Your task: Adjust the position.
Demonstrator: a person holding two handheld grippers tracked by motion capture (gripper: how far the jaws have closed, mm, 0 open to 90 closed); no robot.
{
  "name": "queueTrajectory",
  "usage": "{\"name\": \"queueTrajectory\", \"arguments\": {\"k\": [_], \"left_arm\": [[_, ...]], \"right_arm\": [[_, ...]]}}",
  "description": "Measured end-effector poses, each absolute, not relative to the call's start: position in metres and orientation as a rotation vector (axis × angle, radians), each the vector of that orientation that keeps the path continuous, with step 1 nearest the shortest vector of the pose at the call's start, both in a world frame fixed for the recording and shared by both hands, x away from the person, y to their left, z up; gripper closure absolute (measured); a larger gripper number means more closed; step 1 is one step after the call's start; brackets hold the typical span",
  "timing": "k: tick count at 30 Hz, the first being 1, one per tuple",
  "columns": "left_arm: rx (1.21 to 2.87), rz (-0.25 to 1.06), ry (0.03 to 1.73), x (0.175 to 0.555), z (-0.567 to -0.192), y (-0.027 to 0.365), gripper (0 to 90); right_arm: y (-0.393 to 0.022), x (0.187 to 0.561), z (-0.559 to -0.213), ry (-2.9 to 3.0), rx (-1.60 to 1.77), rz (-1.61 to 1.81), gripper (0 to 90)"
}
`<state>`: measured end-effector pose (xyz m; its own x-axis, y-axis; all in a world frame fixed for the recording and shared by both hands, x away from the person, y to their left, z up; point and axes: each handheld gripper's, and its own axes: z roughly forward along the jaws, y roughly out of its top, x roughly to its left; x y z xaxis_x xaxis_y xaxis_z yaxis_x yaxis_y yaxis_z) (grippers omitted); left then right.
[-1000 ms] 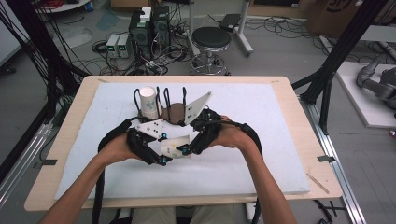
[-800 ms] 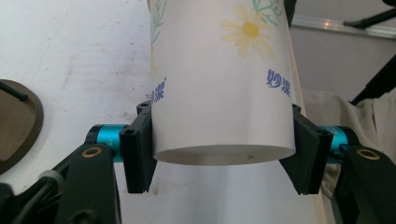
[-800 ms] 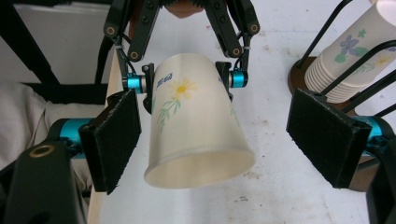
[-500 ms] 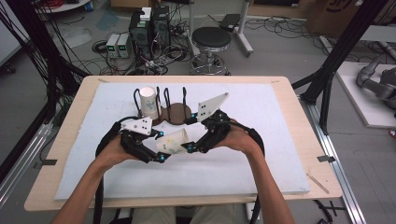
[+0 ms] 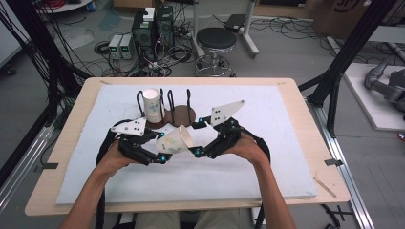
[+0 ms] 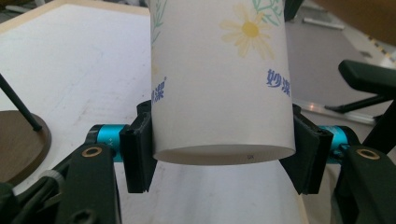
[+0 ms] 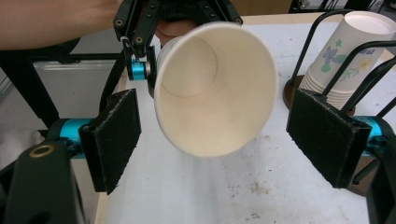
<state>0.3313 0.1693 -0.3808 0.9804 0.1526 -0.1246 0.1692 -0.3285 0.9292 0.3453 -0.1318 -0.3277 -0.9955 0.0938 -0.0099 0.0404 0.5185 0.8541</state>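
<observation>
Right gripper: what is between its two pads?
In the right gripper view, the open mouth of the paper cup sits between the right gripper pads, touching neither. The left gripper holds its base.

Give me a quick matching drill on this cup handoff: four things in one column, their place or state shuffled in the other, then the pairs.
Things:
1. left gripper
2. right gripper
3. stack of cups
4. paper cup

States:
A. standing in the wire rack
B. jaws open on either side of the cup's rim
C. lying sideways, mouth toward the right gripper
D. jaws shut on the cup near its base

Pairs: 1-D, 2-B, 3-A, 4-C
</observation>
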Motion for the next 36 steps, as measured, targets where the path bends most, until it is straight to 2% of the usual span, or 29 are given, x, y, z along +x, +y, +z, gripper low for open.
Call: {"name": "queueTrajectory", "arguments": {"k": [8, 36], "left_arm": [[1.774, -0.015, 0.233, 0.329, -0.383, 0.179, 36.5], [1.745, -0.007, 0.212, 0.326, -0.383, 0.176, 36.5]], "right_arm": [[-0.134, 0.344, -0.334, 2.654, 0.129, 1.588, 18.2], [-0.126, 0.343, -0.360, 2.554, 0.146, 1.854, 18.2]]}}
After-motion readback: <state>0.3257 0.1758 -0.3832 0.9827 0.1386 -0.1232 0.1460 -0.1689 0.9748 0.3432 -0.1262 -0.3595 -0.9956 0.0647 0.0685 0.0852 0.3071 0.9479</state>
